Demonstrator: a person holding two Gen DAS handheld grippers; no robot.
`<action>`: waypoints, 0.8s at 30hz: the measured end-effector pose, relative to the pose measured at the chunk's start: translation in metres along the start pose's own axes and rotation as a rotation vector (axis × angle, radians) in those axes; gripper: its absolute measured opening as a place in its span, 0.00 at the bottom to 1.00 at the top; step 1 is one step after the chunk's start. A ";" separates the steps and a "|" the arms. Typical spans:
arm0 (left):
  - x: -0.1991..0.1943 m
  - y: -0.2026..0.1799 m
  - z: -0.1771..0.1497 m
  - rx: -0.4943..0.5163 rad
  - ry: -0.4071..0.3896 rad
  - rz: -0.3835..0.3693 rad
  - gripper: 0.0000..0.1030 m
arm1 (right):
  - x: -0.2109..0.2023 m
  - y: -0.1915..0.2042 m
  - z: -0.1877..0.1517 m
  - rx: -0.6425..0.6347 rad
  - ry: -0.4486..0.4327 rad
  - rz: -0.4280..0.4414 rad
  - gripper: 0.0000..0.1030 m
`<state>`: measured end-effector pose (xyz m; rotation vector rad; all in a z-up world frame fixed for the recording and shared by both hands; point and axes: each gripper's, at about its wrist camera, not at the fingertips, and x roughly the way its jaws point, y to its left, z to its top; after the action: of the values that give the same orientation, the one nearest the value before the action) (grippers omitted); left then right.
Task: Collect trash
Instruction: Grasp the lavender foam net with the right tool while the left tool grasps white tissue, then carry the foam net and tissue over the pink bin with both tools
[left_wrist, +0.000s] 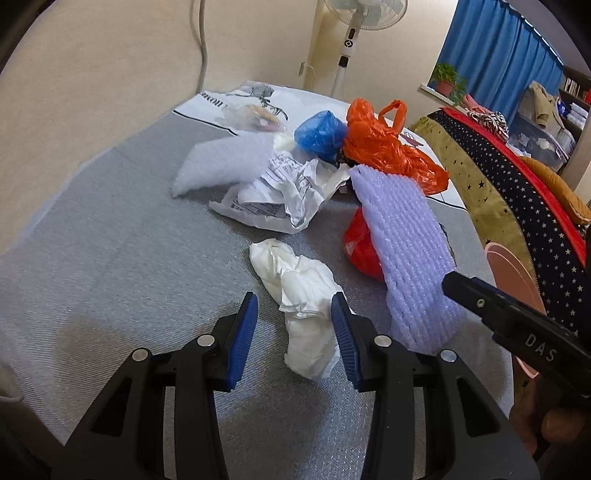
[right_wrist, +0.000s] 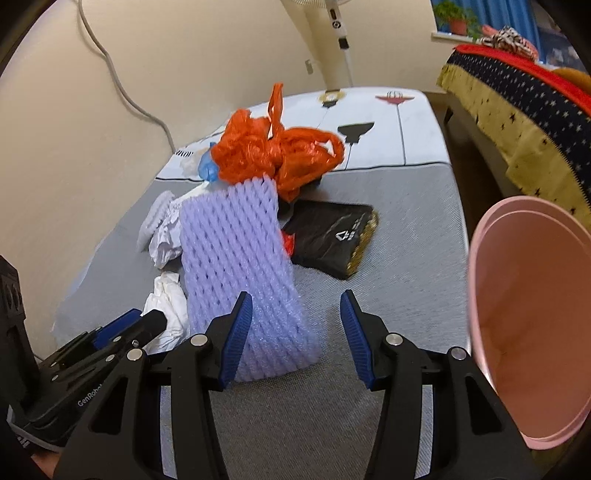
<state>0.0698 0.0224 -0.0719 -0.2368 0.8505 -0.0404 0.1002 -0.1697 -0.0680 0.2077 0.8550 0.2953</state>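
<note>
Both jaws of the left hand-held gripper (left_wrist: 294, 332) stand apart around a white tissue (left_wrist: 306, 310) on the bed (left_wrist: 110, 258); the right hand-held gripper (right_wrist: 296, 334) is apart beside purple foam netting (right_wrist: 240, 266). Nothing seems collected in the pink bin (right_wrist: 535, 332) yet.

A cream wall (left_wrist: 110, 55) rises behind the grey-covered bed (left_wrist: 110, 258). Past the bed's far end stands a white pedestal fan (left_wrist: 351, 37); right of the fan, blue curtains (left_wrist: 491, 55) hang behind a potted plant (left_wrist: 447, 79) on the sill.
</note>
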 end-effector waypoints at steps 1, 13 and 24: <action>0.001 0.000 0.000 0.000 0.005 -0.009 0.31 | 0.002 -0.001 0.000 0.003 0.004 0.004 0.42; -0.010 -0.003 0.002 0.010 -0.006 -0.051 0.15 | -0.017 0.008 0.002 -0.066 -0.019 0.007 0.09; -0.045 -0.014 0.004 0.076 -0.075 -0.085 0.14 | -0.080 0.015 0.000 -0.137 -0.139 -0.093 0.09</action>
<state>0.0439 0.0149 -0.0330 -0.2020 0.7624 -0.1416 0.0479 -0.1829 -0.0068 0.0599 0.7017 0.2480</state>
